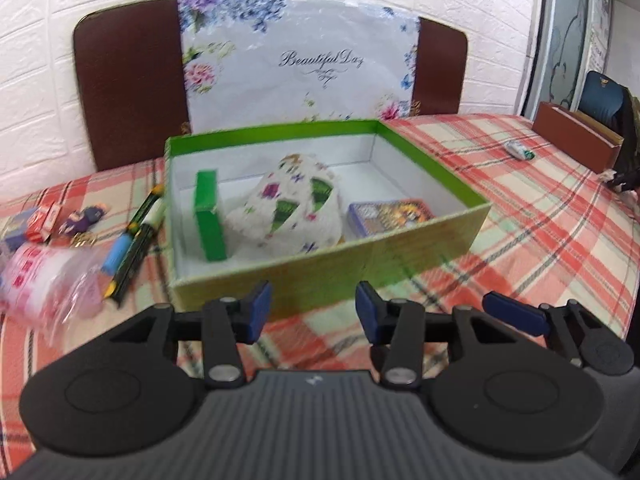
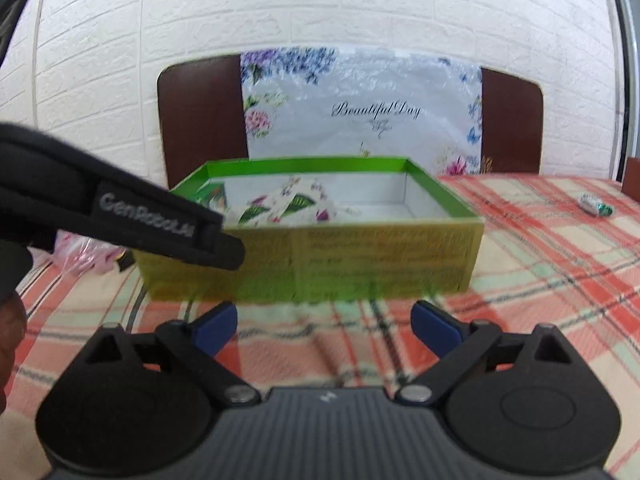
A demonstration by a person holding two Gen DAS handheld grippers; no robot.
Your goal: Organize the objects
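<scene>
Box holds three items; two claws empty.

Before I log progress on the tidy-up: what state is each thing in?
Green box: open, lidless.
Floral pouch: lying inside the box.
Card pack: flat inside the box.
Pens: outside, left of box.
Left gripper: open, empty.
Right gripper: open, empty.

Plaid tablecloth bears green box, pens.
</scene>
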